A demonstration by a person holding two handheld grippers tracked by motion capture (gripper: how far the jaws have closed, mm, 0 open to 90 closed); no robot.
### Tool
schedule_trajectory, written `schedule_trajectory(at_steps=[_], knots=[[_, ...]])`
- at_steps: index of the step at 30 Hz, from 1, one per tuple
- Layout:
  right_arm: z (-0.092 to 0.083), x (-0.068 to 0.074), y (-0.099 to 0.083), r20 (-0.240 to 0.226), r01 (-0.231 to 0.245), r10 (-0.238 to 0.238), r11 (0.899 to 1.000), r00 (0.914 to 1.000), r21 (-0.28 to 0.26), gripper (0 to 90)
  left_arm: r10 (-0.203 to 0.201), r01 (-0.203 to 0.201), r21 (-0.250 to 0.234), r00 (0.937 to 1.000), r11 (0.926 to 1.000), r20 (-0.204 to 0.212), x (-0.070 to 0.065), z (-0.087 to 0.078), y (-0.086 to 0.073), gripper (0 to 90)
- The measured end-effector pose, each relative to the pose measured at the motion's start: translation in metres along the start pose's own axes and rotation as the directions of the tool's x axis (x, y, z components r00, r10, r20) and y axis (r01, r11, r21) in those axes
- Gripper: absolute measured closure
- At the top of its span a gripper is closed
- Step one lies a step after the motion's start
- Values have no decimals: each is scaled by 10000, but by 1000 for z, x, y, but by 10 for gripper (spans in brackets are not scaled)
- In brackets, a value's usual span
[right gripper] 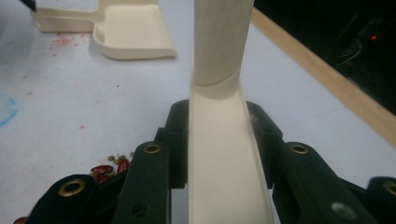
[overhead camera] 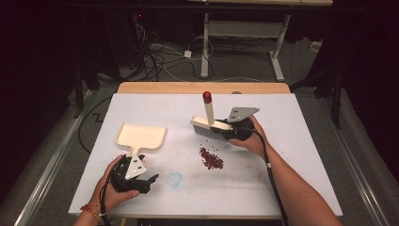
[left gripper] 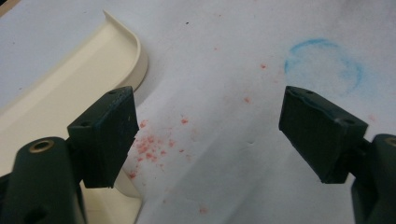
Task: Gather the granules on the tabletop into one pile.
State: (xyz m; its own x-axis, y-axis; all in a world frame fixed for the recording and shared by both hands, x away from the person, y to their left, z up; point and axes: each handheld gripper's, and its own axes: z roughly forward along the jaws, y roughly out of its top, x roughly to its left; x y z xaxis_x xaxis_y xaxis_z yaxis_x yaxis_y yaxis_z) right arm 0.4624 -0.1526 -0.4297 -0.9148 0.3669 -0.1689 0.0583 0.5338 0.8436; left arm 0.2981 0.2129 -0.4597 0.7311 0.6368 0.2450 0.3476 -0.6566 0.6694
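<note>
Brush (overhead camera: pixel 210 123) handle upright, red-tipped

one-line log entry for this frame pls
left gripper: open, beside dustpan handle | right gripper: shut on brush | red bits: piled on table, unswept

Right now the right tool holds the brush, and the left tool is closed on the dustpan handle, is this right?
Not quite. The left tool is open and grips nothing; the dustpan lies beside one jaw, as the left gripper view shows. The right tool does hold the brush.
</note>
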Motion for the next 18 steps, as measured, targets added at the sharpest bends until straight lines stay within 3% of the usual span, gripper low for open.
schedule_trajectory(at_steps=[5, 7, 18], knots=[[-1, 4, -7, -627, -10, 1, 9999, 9980, -137, 671, -40, 40, 61, 10000, 10000, 31, -1, 0, -1, 185], [-2, 6, -12, -1104, -108, 73, 9995, 9939, -311, 670, 2, -2, 83, 10000, 10000, 32, -2, -1, -1, 186], [-20, 18, -24, -1805, 397, -467, 9983, 9825, -423, 665, 195, -197, 182, 9997, 9996, 147, -4, 3, 1, 186]])
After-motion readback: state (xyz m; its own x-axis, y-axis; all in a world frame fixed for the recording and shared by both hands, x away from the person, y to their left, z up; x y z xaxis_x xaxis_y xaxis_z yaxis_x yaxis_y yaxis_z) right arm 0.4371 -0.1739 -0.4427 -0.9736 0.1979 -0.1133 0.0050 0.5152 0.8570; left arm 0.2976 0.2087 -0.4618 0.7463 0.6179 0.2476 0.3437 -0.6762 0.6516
